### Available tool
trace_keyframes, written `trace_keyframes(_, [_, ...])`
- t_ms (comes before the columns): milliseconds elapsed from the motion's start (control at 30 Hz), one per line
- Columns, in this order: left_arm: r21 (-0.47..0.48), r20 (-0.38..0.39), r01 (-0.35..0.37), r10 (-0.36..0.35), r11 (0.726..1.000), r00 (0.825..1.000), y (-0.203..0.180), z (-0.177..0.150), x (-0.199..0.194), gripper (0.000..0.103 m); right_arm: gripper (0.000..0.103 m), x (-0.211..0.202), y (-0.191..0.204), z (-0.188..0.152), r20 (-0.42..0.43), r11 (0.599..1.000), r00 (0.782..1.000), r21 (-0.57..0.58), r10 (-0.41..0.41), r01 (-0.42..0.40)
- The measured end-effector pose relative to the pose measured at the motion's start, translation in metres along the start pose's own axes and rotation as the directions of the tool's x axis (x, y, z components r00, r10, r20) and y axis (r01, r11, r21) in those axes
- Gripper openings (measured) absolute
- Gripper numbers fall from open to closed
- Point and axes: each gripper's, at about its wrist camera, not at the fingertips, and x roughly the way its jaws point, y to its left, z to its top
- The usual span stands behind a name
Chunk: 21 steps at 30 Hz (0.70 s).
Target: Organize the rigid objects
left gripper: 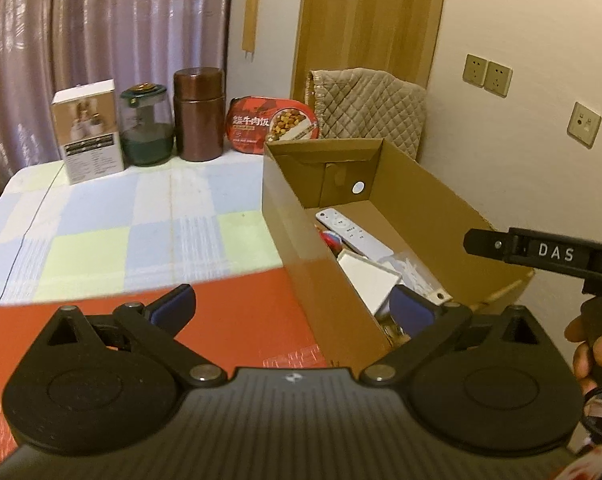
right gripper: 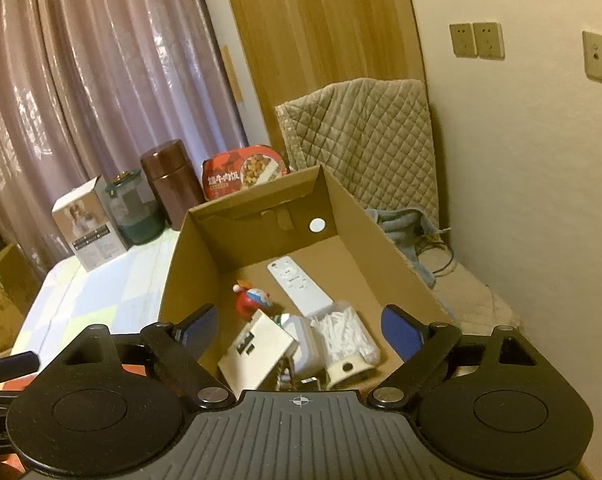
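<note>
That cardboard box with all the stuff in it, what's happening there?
A person is tidying hard things into the cardboard box, holding a gripper in each hand. A white remote, a red toy, a pack of white sticks and small white boxes already lie inside. Both the right gripper and the left gripper are open and empty. A brown canister, a jar and a meal tub wait on the table.

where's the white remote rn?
In both wrist views the white remote lies flat on the floor of the cardboard box, toward its far end, with the red figurine on its left.
</note>
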Motion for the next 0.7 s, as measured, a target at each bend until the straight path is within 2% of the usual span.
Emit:
trace_keyframes(300, [-0.030,0.027,-0.033,0.034,0.999,0.999,-0.008,-0.018,-0.059,0.101,0.086,-0.068,0.008,-0.017,0.027,0.999,1.000,-0.031,-0.013,0.014])
trace_keyframes(467, [-0.059,0.030,-0.031,0.033,0.998,0.999,-0.012,-0.027,-0.089,0.101,0.086,-0.096,0.016,-0.031,-0.009,0.994,0.998,-0.091,-0.061,0.060])
trace_keyframes(700, [-0.073,-0.002,-0.042,0.042,0.996,0.999,-0.024,-0.046,-0.115,0.101,0.086,-0.125,0.013,-0.047,-0.072,0.995,0.997,-0.096,-0.030,0.023])
